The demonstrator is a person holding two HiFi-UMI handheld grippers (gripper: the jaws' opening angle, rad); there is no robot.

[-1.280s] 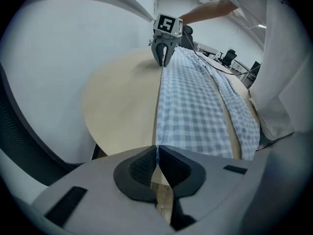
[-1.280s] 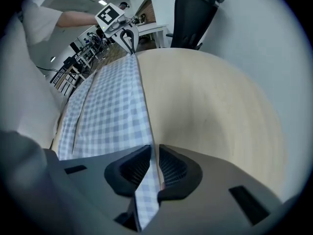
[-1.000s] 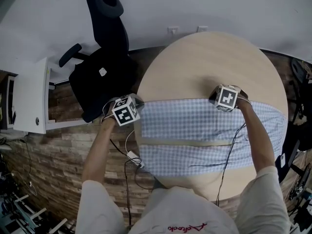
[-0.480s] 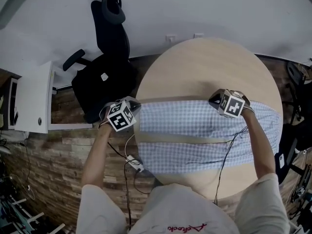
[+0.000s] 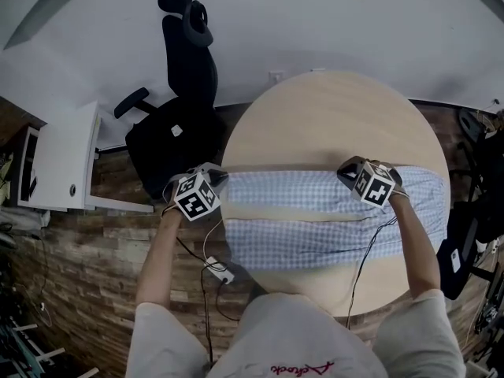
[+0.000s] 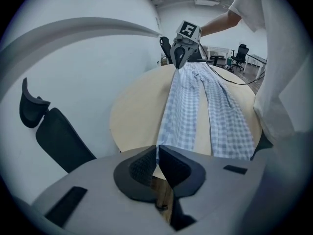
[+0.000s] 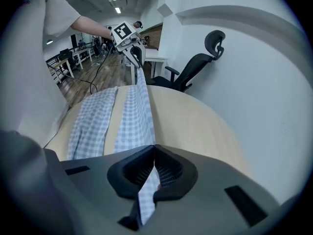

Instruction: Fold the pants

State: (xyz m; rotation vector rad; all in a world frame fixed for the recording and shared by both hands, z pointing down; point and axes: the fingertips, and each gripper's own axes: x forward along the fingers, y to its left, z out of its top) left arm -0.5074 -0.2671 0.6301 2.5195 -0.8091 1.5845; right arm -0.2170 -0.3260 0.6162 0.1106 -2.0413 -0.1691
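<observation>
Blue-and-white checked pants lie stretched left to right across the round wooden table, both legs side by side. My left gripper is shut on the far leg's edge at the table's left rim, and the cloth runs straight into its jaws. My right gripper is shut on the same edge further right, with fabric pinched between its pads. The held edge is raised off the table and pulled taut between the two grippers. The near leg lies flat.
A black office chair stands left of the table, beyond it a white cabinet. A cable with a white adapter lies on the wooden floor. Dark gear sits by the table's right edge. The table's far half is bare wood.
Both grippers have risen and come nearer to me, lifting the far edge of the pants. The cloth on the table now shows as a narrower band.
</observation>
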